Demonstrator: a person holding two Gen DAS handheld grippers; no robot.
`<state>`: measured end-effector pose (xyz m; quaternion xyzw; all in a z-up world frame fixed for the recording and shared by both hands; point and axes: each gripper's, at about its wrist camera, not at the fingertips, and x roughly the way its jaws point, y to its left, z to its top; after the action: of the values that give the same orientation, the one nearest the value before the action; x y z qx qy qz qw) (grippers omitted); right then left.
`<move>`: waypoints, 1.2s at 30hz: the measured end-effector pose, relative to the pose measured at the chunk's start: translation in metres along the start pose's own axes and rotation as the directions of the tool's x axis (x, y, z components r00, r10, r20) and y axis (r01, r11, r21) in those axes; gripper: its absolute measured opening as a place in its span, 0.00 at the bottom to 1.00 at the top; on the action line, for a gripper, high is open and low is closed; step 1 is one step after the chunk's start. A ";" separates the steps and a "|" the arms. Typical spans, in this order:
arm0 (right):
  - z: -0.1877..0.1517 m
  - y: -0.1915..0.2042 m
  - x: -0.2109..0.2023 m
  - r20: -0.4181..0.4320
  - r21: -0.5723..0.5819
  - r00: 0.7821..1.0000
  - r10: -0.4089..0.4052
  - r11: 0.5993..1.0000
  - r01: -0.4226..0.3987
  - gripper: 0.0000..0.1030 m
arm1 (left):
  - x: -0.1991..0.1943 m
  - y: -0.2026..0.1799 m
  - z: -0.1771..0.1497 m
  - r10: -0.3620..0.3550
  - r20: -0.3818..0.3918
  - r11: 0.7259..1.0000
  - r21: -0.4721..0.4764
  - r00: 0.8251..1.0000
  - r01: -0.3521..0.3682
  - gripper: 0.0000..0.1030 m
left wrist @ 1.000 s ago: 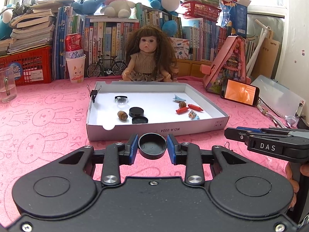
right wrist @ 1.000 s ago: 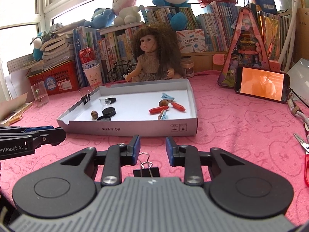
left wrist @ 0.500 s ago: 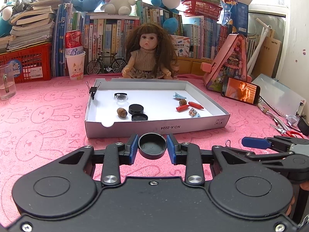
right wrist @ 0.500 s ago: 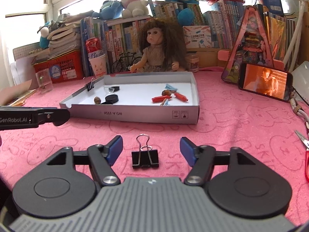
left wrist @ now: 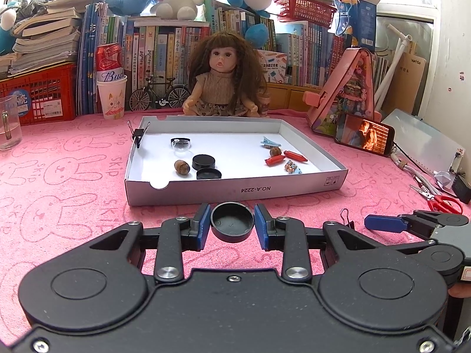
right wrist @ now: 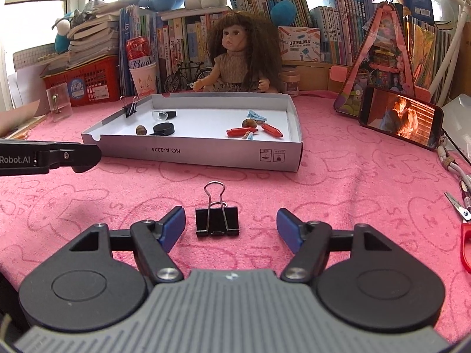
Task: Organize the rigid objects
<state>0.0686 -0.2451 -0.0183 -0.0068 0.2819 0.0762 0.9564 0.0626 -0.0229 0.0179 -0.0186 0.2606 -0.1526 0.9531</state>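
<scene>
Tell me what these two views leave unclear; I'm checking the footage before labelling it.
- Red scissors: right wrist view, cut off by the right edge.
- Binder clip: left wrist view, mostly hidden behind the left gripper.
- Small bead-like item in the tray: too small to identify.

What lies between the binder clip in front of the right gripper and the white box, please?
Only bare pink cloth: in the right wrist view, nothing sits between the binder clip and the white box.
</scene>
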 end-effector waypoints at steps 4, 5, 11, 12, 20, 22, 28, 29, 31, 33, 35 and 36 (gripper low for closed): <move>-0.001 0.001 -0.001 0.007 0.001 1.000 -0.006 1.000 0.006 0.63 | 0.000 -0.001 -0.001 0.001 -0.002 1.000 -0.003 1.000 -0.001 0.30; 0.000 0.001 -0.001 0.009 0.004 1.000 -0.007 1.000 0.007 0.57 | 0.000 -0.001 -0.001 0.001 -0.003 1.000 -0.003 1.000 -0.001 0.30; 0.003 0.001 -0.002 0.020 0.024 1.000 0.001 1.000 -0.002 0.36 | 0.002 0.000 -0.001 0.002 -0.002 1.000 -0.008 1.000 -0.002 0.30; 0.003 0.002 -0.002 0.022 0.024 1.000 0.003 1.000 -0.003 0.35 | 0.002 0.000 0.000 0.003 -0.001 1.000 -0.009 1.000 -0.003 0.30; 0.013 0.003 -0.003 0.044 0.030 0.999 0.008 0.999 -0.010 0.35 | 0.005 0.001 0.005 0.014 0.009 1.000 -0.015 1.000 -0.014 0.30; 0.016 0.004 -0.002 0.050 0.032 0.999 0.007 0.999 -0.009 0.35 | 0.006 0.001 0.008 0.017 0.014 1.000 -0.017 1.000 -0.017 0.30; 0.028 0.005 0.001 0.062 0.043 0.998 -0.017 0.999 0.015 0.35 | 0.014 0.003 0.017 0.027 0.037 0.999 -0.030 0.999 -0.026 0.30; 0.029 0.005 0.002 0.064 0.043 0.998 -0.020 0.999 0.017 0.35 | 0.015 0.003 0.018 0.029 0.038 0.999 -0.034 0.999 -0.028 0.30; 0.032 0.005 0.003 0.070 0.045 0.997 -0.018 0.999 0.015 0.35 | 0.019 0.003 0.021 0.032 0.042 0.999 -0.037 0.999 -0.031 0.30; 0.035 0.005 0.005 0.074 0.048 0.997 -0.018 0.999 0.014 0.35 | 0.022 0.003 0.023 0.037 0.047 0.999 -0.035 0.998 -0.036 0.30; 0.039 0.004 0.007 0.078 0.053 0.997 -0.017 0.998 0.013 0.35 | 0.026 0.002 0.027 0.038 0.049 0.999 -0.035 0.998 -0.037 0.30; 0.040 0.004 0.008 0.080 0.056 0.997 -0.017 0.998 0.012 0.35 | 0.027 0.001 0.028 0.039 0.051 0.999 -0.035 0.998 -0.037 0.30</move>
<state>0.0961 -0.2380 0.0115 0.0208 0.2452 0.0616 0.9673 0.0996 -0.0311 0.0286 -0.0340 0.2386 -0.1294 0.9618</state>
